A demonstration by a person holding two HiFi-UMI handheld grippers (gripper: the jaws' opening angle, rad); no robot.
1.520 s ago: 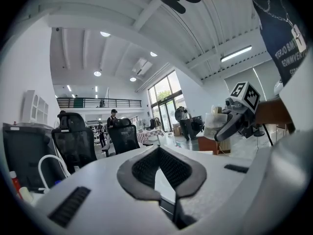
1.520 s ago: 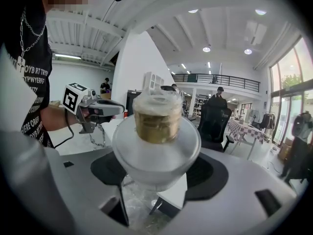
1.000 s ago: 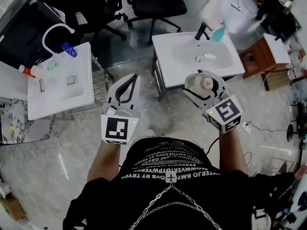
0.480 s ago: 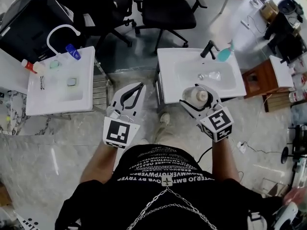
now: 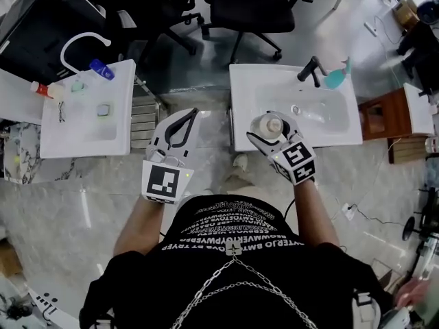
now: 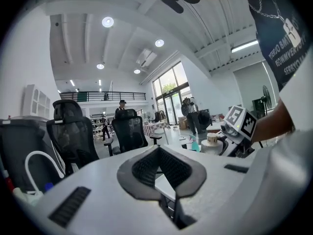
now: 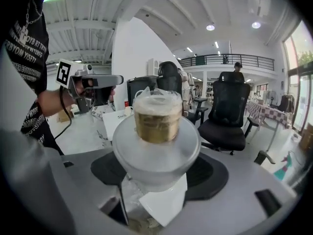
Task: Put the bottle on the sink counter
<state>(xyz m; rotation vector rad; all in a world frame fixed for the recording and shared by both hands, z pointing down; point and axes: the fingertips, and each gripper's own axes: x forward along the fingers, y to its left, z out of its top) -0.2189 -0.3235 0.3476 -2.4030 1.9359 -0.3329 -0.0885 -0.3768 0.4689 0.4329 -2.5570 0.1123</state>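
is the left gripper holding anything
No, the left gripper has its jaws closed tip to tip with nothing between them.

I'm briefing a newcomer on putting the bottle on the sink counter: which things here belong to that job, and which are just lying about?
Job: bottle, right hand-held gripper clamped on it, sink counter ahead of it.
Lying about: black faucet, teal bottle, left hand-held gripper (shut, empty), second sink, office chair, wooden cabinet.
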